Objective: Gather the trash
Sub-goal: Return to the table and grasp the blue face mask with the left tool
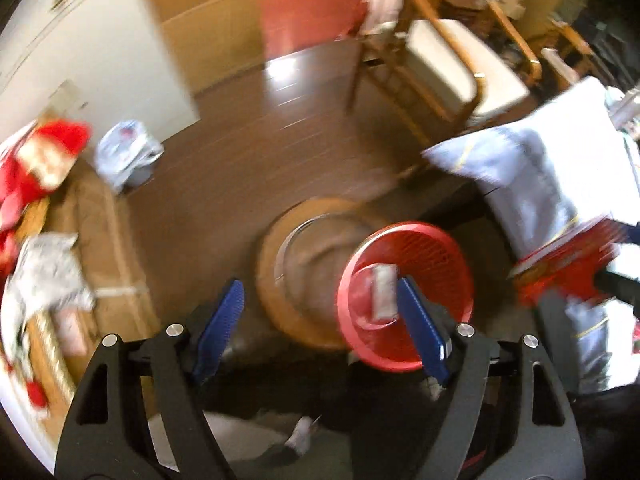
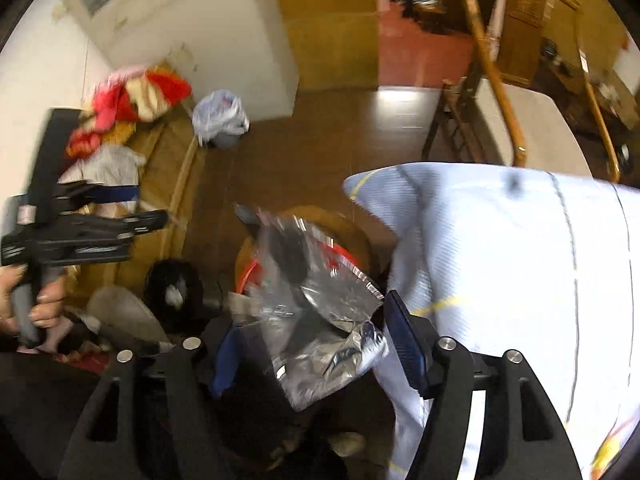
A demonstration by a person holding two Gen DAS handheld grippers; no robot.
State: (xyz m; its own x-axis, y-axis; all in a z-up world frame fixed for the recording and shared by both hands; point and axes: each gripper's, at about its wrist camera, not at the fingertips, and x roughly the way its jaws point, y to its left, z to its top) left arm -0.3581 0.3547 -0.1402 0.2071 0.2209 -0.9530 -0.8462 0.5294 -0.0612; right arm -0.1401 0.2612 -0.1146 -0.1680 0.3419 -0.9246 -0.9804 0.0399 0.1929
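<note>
Pointing steeply down, left gripper (image 1: 320, 316) jaws released; right gripper (image 2: 316, 340) jaws apparently released around foil wrapper (image 2: 320, 320).

The red basket (image 2: 256, 270) is mostly hidden behind the crinkled foil wrapper (image 2: 320, 320). Motion blur smears the red package (image 1: 560, 268), perhaps a snack bag.

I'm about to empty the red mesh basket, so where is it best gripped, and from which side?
Probably by the rim of the red mesh basket, from above. It stands upright on the floor with its round mouth open upward, beside a tan round stool. The side of the rim toward the stool looks freest; the opposite side is close to a white-clothed table. A white wrapper lies inside.
</note>
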